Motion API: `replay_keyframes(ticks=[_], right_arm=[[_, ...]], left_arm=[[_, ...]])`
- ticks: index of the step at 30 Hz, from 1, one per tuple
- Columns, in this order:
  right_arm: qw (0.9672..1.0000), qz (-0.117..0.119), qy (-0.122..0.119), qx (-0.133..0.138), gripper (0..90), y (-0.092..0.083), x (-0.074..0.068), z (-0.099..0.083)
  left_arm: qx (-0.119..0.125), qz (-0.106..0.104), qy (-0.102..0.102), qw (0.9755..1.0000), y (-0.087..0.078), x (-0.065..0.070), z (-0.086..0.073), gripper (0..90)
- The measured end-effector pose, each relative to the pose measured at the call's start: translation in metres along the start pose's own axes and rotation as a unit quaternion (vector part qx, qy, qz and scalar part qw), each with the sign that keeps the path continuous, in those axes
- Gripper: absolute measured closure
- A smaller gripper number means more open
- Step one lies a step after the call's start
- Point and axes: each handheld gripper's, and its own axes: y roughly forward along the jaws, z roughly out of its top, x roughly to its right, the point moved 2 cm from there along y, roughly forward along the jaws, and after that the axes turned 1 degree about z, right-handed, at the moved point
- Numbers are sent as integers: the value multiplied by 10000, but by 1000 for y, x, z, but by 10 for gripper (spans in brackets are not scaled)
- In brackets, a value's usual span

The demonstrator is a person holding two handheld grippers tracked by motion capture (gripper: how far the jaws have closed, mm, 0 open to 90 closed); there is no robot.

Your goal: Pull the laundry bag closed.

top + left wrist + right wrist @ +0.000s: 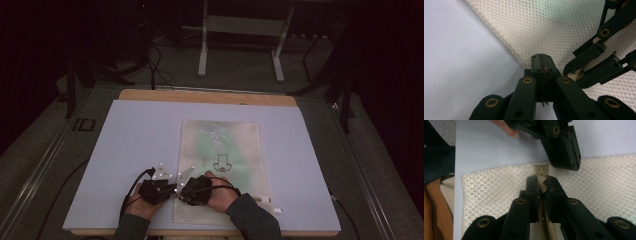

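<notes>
Pale mat point(140, 145) on wooden board point(205, 95), dim room behind.

Spread across the middle of the high view, lavender-grey and flat, covering nearly all of the board, with a strip of bare wood left along the upper edge and a thin sliver at the bottom. Grey carpeted floor point(240, 70) all round. At upper centre, white metal frame legs point(202, 55) planted on the carpet. Upper left, black cables point(155, 65) looping over the floor beside dark stands. Along the left, a metal rail point(40, 165) running diagonally toward the lower corner. Right side and far background too dark to make out.
</notes>
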Motion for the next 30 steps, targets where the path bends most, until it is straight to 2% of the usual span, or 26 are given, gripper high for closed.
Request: replay_keyframes(ticks=[6, 10, 30], right_arm=[[9999, -88, -89, -54, 824, -1, -2, -1], [9993, -196, -260, -178, 825, -2, -4, 1], [9980, -237, -400, -424, 824, -10, -5, -9]], left_arm=[[-36, 58, 56, 10000, 0, 1, 1, 895], [-19, 40, 55, 10000, 0, 1, 1, 896], [-17, 75, 108, 9999, 0, 1, 0, 895]])
